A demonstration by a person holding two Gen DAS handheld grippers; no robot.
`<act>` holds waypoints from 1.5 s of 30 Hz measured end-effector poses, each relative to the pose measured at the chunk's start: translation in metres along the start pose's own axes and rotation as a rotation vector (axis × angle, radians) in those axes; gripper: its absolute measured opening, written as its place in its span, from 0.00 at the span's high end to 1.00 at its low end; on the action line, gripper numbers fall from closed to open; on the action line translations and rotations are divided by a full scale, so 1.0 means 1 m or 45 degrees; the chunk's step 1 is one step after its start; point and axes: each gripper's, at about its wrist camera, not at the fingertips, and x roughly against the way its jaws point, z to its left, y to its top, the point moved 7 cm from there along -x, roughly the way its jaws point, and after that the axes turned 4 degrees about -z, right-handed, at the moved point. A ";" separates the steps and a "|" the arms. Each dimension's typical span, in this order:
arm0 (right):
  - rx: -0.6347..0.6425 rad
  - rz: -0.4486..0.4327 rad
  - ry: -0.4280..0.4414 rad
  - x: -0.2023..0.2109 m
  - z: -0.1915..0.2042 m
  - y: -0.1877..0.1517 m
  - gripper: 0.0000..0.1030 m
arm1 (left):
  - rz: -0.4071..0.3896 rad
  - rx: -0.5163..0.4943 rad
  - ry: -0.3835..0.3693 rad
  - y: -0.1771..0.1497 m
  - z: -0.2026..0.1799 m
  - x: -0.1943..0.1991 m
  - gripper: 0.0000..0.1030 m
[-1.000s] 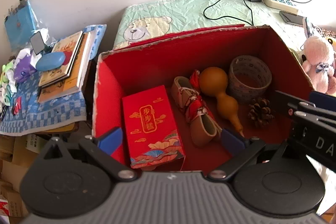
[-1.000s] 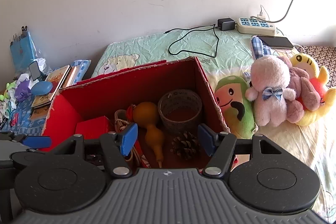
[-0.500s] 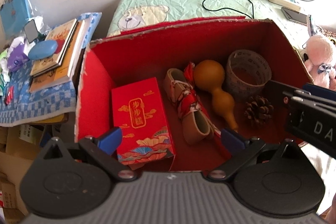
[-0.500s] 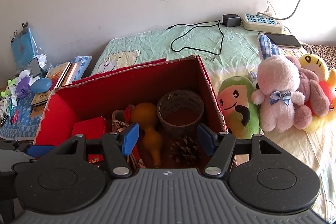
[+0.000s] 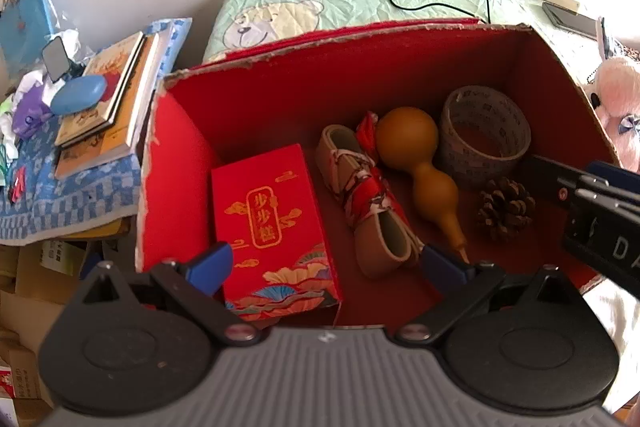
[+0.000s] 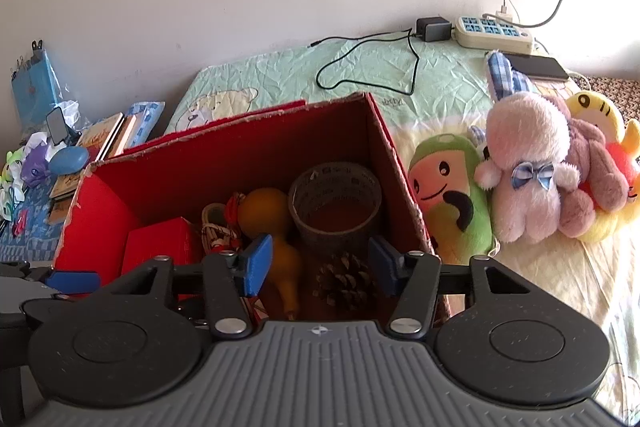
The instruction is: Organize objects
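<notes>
An open red cardboard box [image 5: 256, 95] [image 6: 224, 155] stands on the bed. Inside lie a red gift carton [image 5: 272, 227] [image 6: 160, 247], a rolled strap with red cloth [image 5: 368, 195], an orange gourd [image 5: 416, 163] [image 6: 272, 215], a tape roll [image 5: 484, 131] [image 6: 334, 203] and a pine cone [image 5: 504, 207] [image 6: 344, 279]. My left gripper [image 5: 326, 263] is open and empty above the box's near edge. My right gripper [image 6: 320, 263] is open and empty above the pine cone and also shows in the left wrist view [image 5: 592, 211].
Plush toys [image 6: 524, 167] lie on the bed right of the box. A power strip [image 6: 494, 33], charger cable [image 6: 372, 55] and phone [image 6: 536, 67] lie by the wall. Left of the box are stacked books [image 5: 108, 99] and small clutter on a blue cloth [image 5: 48, 203].
Both grippers have risen and tilted toward the box, so its contents sit lower and larger in view. The jaws have stayed open and nothing in the box has moved.
</notes>
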 end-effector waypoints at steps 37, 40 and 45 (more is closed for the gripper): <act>0.022 0.050 0.002 -0.013 0.000 -0.007 0.48 | 0.042 0.055 0.027 -0.009 0.004 -0.017 0.02; 0.022 0.049 0.003 -0.013 0.000 -0.007 0.48 | 0.039 0.053 0.030 -0.010 0.004 -0.018 0.02; 0.017 0.049 0.011 -0.012 -0.001 -0.006 0.48 | 0.030 0.037 0.042 -0.010 0.003 -0.018 0.02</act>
